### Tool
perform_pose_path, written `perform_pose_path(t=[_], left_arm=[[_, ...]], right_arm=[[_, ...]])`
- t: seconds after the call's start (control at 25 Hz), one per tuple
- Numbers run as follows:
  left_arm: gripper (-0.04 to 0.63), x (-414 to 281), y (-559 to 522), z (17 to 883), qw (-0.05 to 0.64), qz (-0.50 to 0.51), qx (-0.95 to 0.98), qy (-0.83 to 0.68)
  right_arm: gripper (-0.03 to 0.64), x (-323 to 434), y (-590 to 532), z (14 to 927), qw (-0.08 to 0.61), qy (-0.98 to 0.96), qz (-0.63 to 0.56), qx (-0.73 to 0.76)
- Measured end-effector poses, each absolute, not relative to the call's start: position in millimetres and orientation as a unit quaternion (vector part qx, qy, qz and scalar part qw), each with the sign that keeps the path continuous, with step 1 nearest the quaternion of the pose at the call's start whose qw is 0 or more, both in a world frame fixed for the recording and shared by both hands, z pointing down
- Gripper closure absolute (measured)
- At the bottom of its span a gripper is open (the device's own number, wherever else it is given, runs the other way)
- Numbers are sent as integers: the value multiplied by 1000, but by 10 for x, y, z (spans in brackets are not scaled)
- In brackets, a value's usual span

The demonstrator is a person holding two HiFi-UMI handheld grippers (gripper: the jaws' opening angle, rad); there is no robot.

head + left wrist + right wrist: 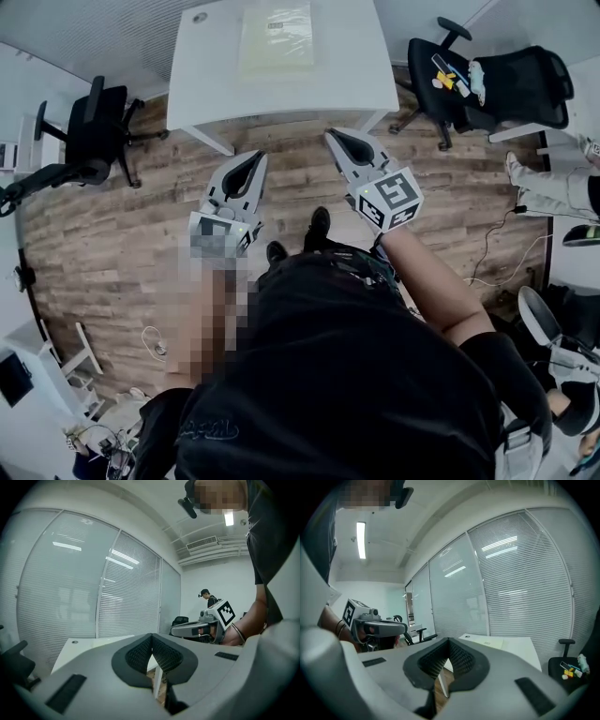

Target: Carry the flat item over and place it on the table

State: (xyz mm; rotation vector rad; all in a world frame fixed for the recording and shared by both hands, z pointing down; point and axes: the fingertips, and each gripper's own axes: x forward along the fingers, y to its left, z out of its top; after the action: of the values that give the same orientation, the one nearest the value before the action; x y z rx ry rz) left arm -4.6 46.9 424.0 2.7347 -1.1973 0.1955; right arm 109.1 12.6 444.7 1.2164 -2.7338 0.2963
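Observation:
A flat, pale yellow item [277, 37] lies on the white table [216, 84] at the top of the head view. Both grippers hover over the wooden floor just short of the table's near edge, pointing toward it. My left gripper [257, 157] is shut with nothing between its pads, and my right gripper [332, 137] beside it is shut and empty too. In the left gripper view the jaws [152, 637] meet at the tips, with the table [79, 646] beyond. In the right gripper view the shut jaws [449, 641] face the table [520, 648] and the flat item [490, 642].
A black office chair [94, 141] stands left of the table. Another chair [506, 84] at the right holds small colourful things. A seated person's legs [562, 187] and floor cables [506, 253] are at the right. Blinds cover the glass wall [117, 588] behind the table.

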Motion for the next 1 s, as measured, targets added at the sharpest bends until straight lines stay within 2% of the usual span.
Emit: perform_pose_path(t=[1.0], left_arm=[[583,-1161,1334,4014,62,40,926,-369]], right_arm=[[595,81,1090,4117,65,-895,80,434]])
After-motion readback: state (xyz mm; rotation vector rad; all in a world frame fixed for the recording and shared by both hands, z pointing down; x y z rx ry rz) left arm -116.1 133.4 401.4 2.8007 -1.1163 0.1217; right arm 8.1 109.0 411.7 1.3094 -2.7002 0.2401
